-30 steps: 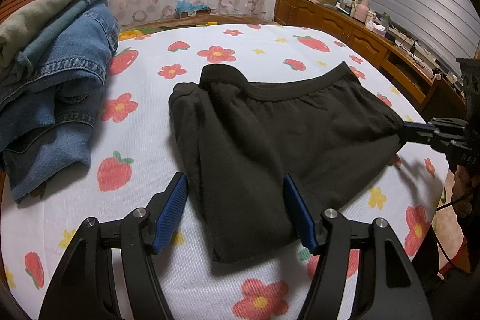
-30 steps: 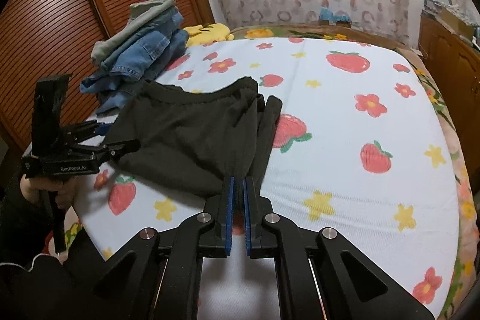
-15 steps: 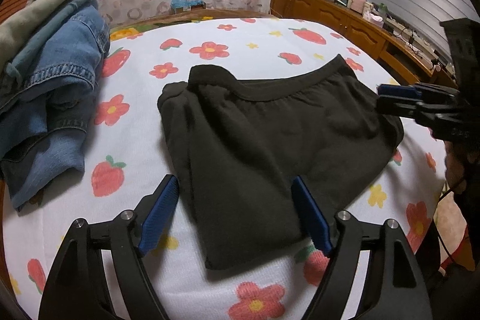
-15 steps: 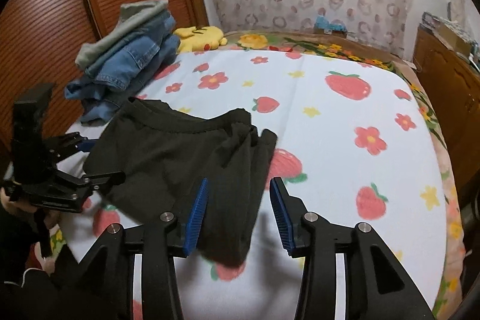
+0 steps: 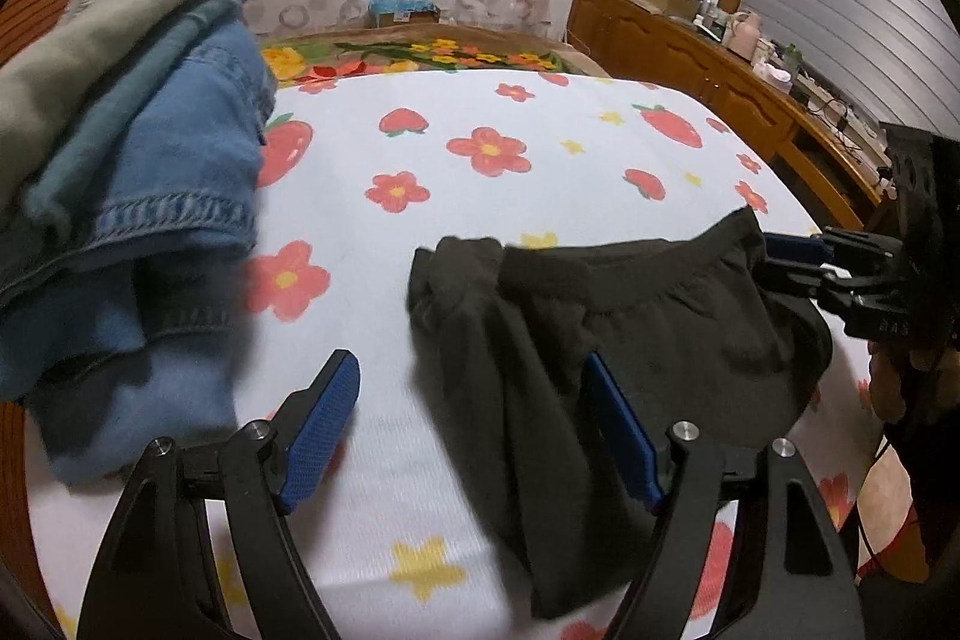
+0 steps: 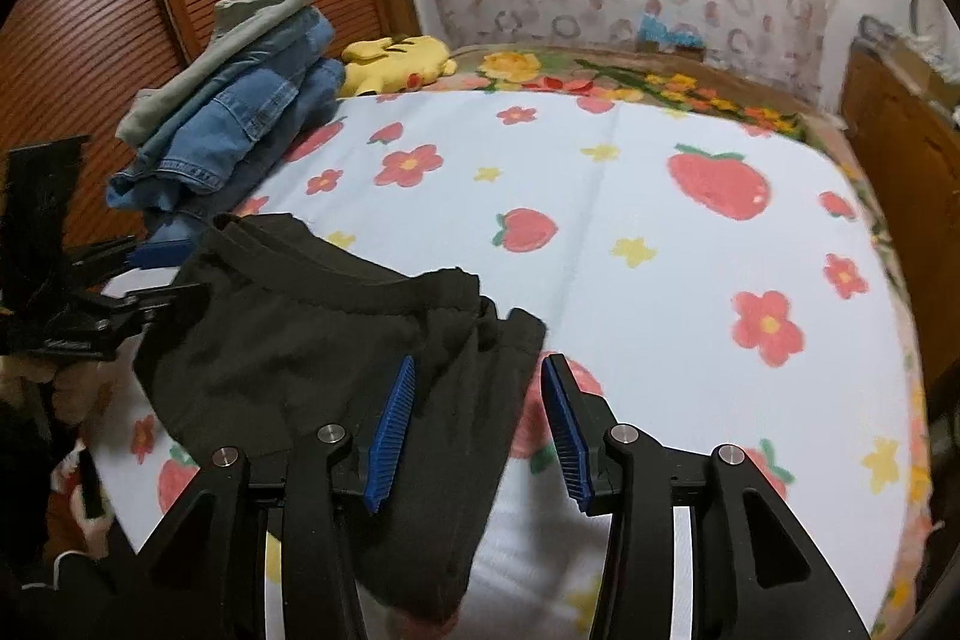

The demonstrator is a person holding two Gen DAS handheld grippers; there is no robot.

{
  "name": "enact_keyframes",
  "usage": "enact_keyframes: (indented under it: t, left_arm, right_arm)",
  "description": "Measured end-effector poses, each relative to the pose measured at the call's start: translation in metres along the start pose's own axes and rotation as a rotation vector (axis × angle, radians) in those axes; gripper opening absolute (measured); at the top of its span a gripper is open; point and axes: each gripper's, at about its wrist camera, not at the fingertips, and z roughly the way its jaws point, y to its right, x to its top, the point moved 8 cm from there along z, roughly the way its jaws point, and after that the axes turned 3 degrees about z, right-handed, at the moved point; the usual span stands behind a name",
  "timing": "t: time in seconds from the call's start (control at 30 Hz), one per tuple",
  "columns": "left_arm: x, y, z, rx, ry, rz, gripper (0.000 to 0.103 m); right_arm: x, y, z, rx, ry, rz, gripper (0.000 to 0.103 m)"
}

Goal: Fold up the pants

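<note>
Both my grippers stand spread over the folded black pants, gripping nothing.

My left gripper (image 5: 471,430) has its blue pads wide apart above the near edge of the black pants (image 5: 600,340); one pad is over the bare sheet, the other over the cloth. My right gripper (image 6: 477,424) is likewise parted, straddling the pants' folded right edge (image 6: 336,340), and I cannot tell whether its pads touch the fabric. From the left wrist view I see that right gripper (image 5: 798,259) just at the waistband's far end. The pants lie folded near the front of the bed (image 6: 660,232), on its strawberry-and-flower sheet. A stack of folded jeans (image 6: 240,130) sits near the pants on the left, with a yellow plush toy (image 6: 396,58) beyond it by the headboard end.
</note>
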Motion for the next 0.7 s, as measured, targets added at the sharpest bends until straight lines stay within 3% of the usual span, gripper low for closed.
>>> enact_keyframes:
  t: [0.3,0.53,0.7]
  left_arm:
    - [0.008,0.000,0.021,-0.042,-0.021,-0.027,0.077]
    - [0.008,0.001,0.022,-0.107,0.000,-0.043,0.064]
    - [0.007,0.003,0.022,-0.104,0.001,-0.029,0.056]
  right_arm:
    - [0.005,0.005,0.018,-0.006,-0.040,0.038,0.048]
    - [0.004,0.003,0.022,-0.024,-0.033,0.072,0.048]
    - [0.005,0.001,0.023,-0.019,-0.029,0.079,0.048]
